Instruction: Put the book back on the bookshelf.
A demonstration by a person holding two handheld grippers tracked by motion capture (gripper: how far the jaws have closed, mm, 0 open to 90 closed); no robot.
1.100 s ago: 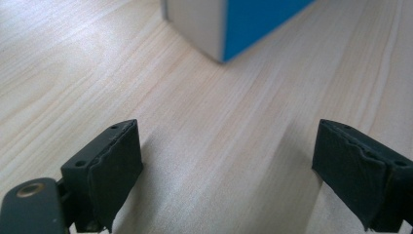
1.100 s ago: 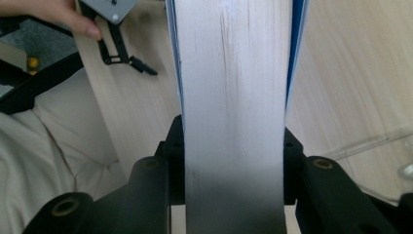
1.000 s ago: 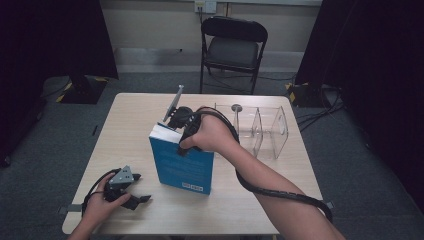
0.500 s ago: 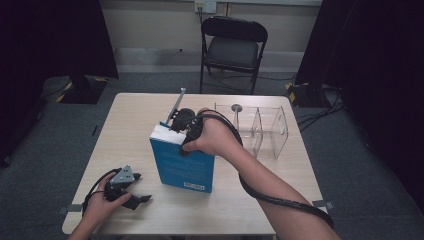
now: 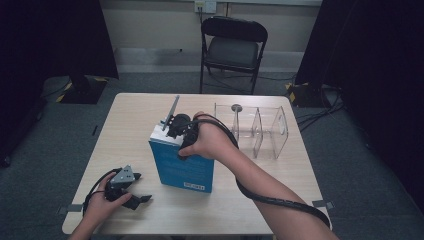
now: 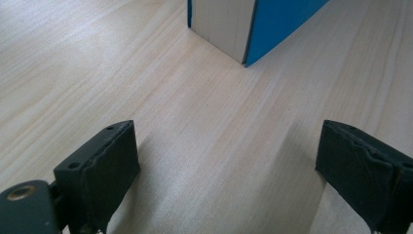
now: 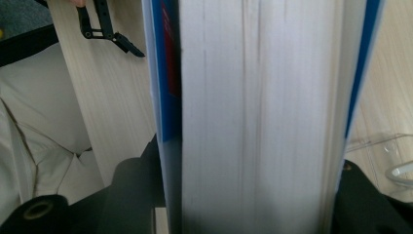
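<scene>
Blue glossy-covered thick book upright on pale wood table; right gripper jaws just opening astride it; left gripper jaws apart.

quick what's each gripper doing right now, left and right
Left gripper: open, nothing between its jaws, low over the table.
Right gripper: astride the blue book, jaws just been opening; grip cannot be told.

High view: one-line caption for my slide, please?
Right gripper straddles an upright blue book, jaws just opening; left gripper rests open.
</scene>
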